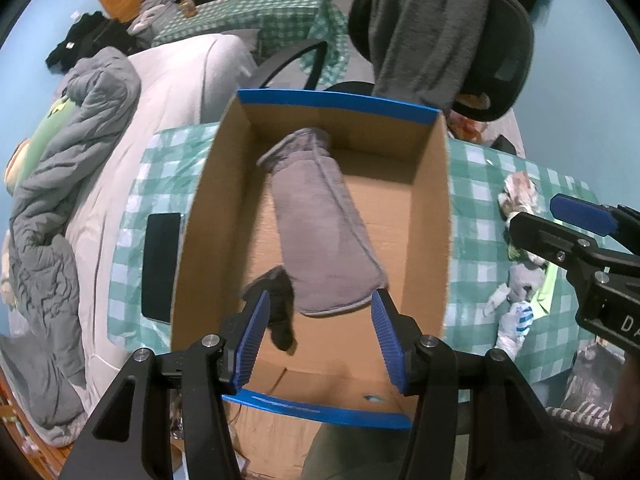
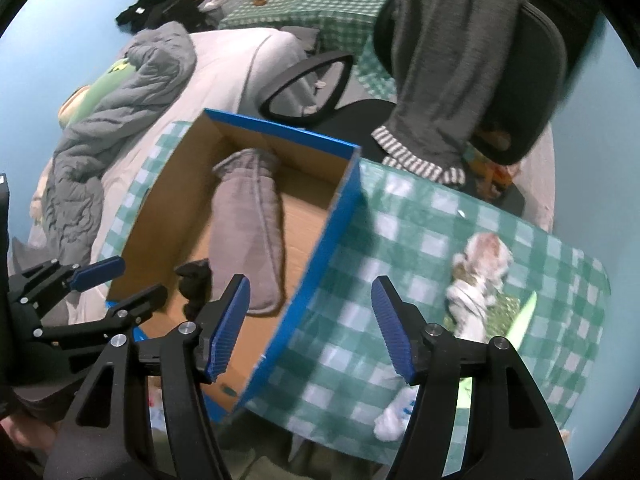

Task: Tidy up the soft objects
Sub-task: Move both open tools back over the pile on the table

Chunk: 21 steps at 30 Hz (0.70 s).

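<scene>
Inside the one cardboard box (image 1: pixel 430 216) lie two soft things: a rolled grey towel (image 1: pixel 324 224) and, just beside its near end, a black sock (image 1: pixel 278 304). Above them the left gripper (image 1: pixel 320 336) stands half open, empty. Right gripper (image 2: pixel 310 330), likewise spread and empty, hangs over the checked cloth (image 2: pixel 400 232), where a pile of socks (image 2: pixel 478 280) waits.

Checked cloth (image 2: pixel 420 240) under box (image 1: pixel 444 216), socks (image 2: pixel 480 280)

White capitals "DA" show on the black body of the right gripper (image 1: pixel 608 300) at the frame's right edge, where the rest of the word is cut off. A pale printed line on the blue near rim of the cardboard box (image 1: pixel 320 412) is too blurred to read.
</scene>
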Motion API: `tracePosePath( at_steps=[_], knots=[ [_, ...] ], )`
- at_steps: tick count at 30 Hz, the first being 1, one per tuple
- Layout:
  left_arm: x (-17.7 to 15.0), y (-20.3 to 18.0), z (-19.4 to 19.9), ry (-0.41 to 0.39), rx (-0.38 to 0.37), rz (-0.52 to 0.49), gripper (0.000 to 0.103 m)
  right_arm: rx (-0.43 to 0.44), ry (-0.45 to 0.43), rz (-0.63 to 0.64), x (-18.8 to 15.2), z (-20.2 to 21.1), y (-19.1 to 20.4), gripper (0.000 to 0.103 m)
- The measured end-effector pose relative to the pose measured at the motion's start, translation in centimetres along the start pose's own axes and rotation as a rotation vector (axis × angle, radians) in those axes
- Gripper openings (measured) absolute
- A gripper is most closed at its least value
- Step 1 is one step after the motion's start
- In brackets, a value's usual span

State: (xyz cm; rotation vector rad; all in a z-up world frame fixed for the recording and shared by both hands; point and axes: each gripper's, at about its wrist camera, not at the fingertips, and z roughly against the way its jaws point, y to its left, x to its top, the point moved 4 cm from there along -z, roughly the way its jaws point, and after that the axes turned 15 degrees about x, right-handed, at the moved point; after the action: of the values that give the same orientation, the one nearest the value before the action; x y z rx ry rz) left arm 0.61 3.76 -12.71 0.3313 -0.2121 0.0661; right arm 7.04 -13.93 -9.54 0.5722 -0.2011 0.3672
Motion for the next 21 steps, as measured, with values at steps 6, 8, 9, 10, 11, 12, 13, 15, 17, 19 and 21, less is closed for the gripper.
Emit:
tracePosePath(
  at_steps=[6,8,9,10,11,12,13,15,17,19,21],
  knots=[
    [0.2,-2.5,0.8,-0.017,-0.013,-0.052,0.054,-0.026,-0.019,-0.05,-1.4,1.8,-2.4,0.064],
    [0.3,-3.2,1.0,-0.021,-0.016,-0.063,0.054,-0.036,-0.024,-0.066,-1.9,2.3,-3.4,0.064],
    [0.4,-3.6,1.1,-0.023,-0.017,-0.069,0.054,-0.039,-0.027,-0.073,-2.1,2.6,-3.7,0.064],
    [0.4,-3.9,1.2,-0.024,-0.018,-0.075,0.054,-0.042,-0.029,-0.081,-2.3,2.9,-4.2,0.064],
    [0.4,-4.2,1.3,-0.026,-0.018,-0.08,0.055,-0.046,-0.032,-0.088,-2.5,3.1,-4.5,0.064],
    [0.4,-4.5,1.5,-0.028,-0.019,-0.085,0.055,-0.05,-0.034,-0.095,-2.7,3.4,-5.0,0.064],
    [0.5,-4.9,1.6,-0.03,-0.02,-0.091,0.056,-0.054,-0.036,-0.101,-2.9,3.7,-5.4,0.064],
    [0.5,-5.5,1.8,-0.034,-0.023,-0.098,0.058,-0.06,-0.039,-0.111,-3.3,4.0,-6.0,0.064],
    [0.5,-6.2,2.0,-0.037,-0.023,-0.108,0.058,-0.065,-0.041,-0.122,-3.7,4.4,-6.7,0.064],
    [0.5,-6.8,2.2,-0.038,-0.023,-0.117,0.058,-0.073,-0.042,-0.133,-4.2,4.8,-7.4,0.064],
    [0.4,-7.4,2.3,-0.037,-0.023,-0.126,0.058,-0.069,-0.046,-0.141,-4.6,5.0,-8.0,0.064]
  ],
)
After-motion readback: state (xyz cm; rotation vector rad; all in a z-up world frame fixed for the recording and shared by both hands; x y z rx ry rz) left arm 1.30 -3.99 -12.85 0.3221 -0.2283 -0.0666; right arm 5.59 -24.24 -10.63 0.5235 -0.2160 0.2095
